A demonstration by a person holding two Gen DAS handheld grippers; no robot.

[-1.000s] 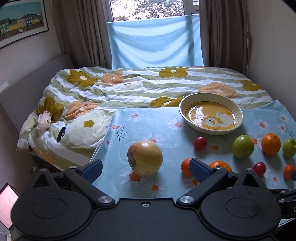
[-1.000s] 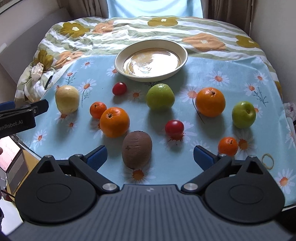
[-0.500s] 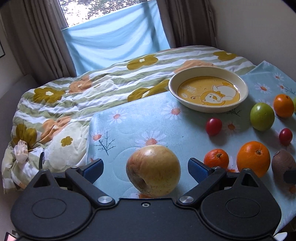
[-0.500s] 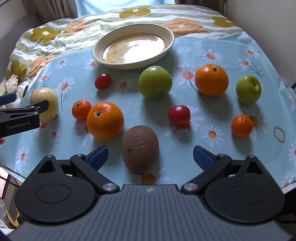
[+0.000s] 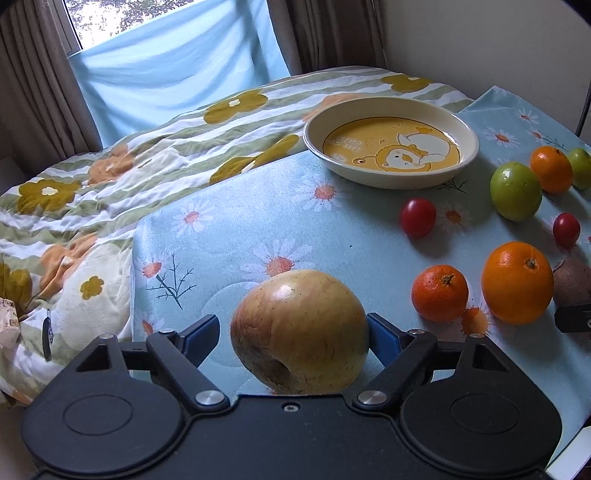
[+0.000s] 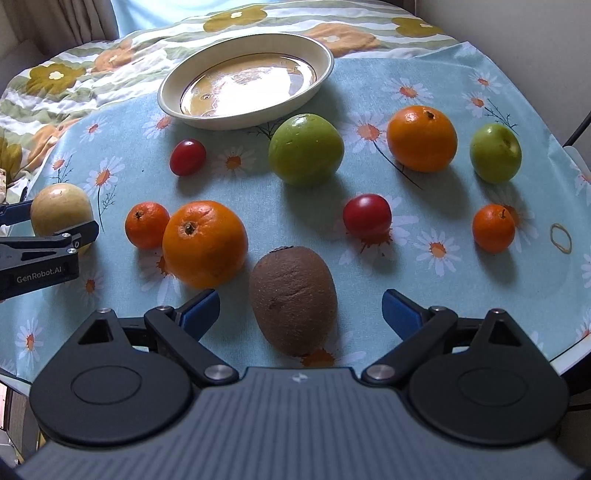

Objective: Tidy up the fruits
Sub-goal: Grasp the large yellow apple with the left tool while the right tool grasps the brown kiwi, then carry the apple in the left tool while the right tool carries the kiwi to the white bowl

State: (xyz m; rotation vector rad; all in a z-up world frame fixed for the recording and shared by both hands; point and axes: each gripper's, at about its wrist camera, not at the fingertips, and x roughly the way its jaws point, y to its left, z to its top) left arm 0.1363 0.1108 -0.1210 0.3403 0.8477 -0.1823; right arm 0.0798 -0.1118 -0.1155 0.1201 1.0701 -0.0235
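Two tools | left tool [image 5: 293, 338] – jaws just been closing, round yellow-pink apple [image 5: 300, 332] between them, far pad touching, near pad apart | right tool [image 6: 300, 312] wide, brown fuzzy kiwi [image 6: 293, 300] between its fingers, untouched | apple firm, smooth, weighty – grip across widest middle

Brown curtains [image 5: 33, 99], daylit window [image 5: 110, 18], floral quilt [image 5: 110, 177]; pale wall [image 5: 480, 44]

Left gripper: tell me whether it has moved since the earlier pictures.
Yes. In the right wrist view the left gripper has come in around the yellow apple, its fingers closing.
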